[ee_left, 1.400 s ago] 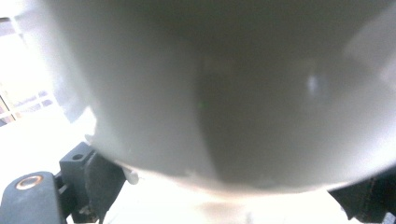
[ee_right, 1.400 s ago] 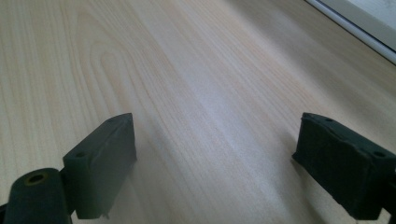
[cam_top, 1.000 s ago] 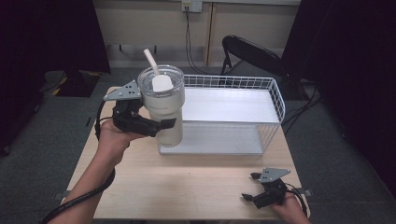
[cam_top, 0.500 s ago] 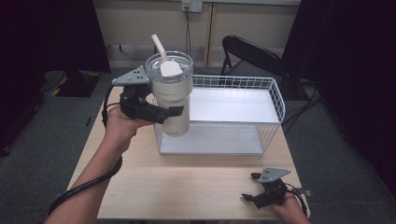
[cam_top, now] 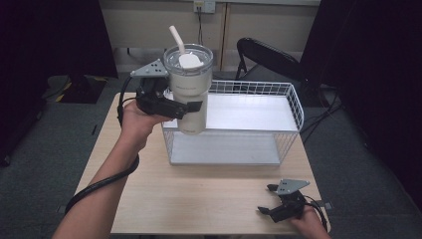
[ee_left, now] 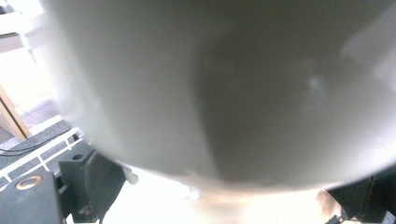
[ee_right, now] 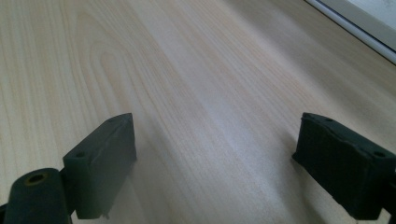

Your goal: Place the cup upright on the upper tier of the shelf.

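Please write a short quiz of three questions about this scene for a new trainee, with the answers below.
1. True or false: the left gripper is shut on the tumbler.
2. Where is the right gripper? A) inside the wire rack B) low over the table, near the person C) on the chair
3. What sticks out of the tumbler's lid?

Key
1. True; its fingers clamp the tumbler's body.
2. B; it is open over the table.
3. A straw.
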Action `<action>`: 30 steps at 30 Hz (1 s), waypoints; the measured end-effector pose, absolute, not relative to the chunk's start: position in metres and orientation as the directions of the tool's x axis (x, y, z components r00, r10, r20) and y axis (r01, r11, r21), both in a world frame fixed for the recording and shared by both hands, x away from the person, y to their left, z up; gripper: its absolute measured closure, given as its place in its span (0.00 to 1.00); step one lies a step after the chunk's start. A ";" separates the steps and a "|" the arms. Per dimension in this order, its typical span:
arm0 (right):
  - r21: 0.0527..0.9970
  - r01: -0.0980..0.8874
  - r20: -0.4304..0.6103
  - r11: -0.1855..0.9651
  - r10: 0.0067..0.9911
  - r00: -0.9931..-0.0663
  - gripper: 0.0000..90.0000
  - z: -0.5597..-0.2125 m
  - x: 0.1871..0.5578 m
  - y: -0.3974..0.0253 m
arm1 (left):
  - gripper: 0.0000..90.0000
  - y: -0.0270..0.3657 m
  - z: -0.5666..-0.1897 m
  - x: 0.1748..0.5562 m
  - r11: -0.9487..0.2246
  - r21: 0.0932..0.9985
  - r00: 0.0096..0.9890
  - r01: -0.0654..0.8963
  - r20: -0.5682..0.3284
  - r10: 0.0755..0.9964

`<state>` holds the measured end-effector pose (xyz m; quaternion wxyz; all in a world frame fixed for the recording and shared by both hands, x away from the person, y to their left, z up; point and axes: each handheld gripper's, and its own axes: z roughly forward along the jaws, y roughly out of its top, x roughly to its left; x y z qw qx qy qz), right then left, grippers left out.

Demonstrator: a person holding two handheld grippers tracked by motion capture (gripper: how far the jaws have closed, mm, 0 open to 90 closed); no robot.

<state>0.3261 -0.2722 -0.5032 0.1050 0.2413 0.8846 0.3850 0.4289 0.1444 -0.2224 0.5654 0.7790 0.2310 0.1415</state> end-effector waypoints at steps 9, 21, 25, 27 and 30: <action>0.732 0.347 0.001 0.587 0.508 -0.862 0.13 -0.503 0.326 -0.272 | 0.11 0.137 -0.223 0.446 -0.253 0.944 0.838 0.213 -0.043 0.545; 0.731 0.346 0.003 0.588 0.504 -0.863 0.13 -0.503 0.326 -0.273 | 0.11 0.124 -0.232 0.472 -0.261 0.941 0.818 0.215 -0.027 0.574; 0.731 0.345 0.002 0.589 0.503 -0.864 0.13 -0.503 0.326 -0.273 | 0.11 0.119 -0.237 0.480 -0.267 0.939 0.814 0.219 -0.025 0.581; 0.731 0.344 0.001 0.589 0.503 -0.864 0.13 -0.503 0.326 -0.273 | 0.11 0.118 -0.239 0.482 -0.263 0.940 0.811 0.219 -0.026 0.584; 0.732 0.343 0.001 0.589 0.502 -0.865 0.13 -0.503 0.326 -0.273 | 0.11 0.115 -0.242 0.484 -0.260 0.940 0.806 0.221 -0.026 0.591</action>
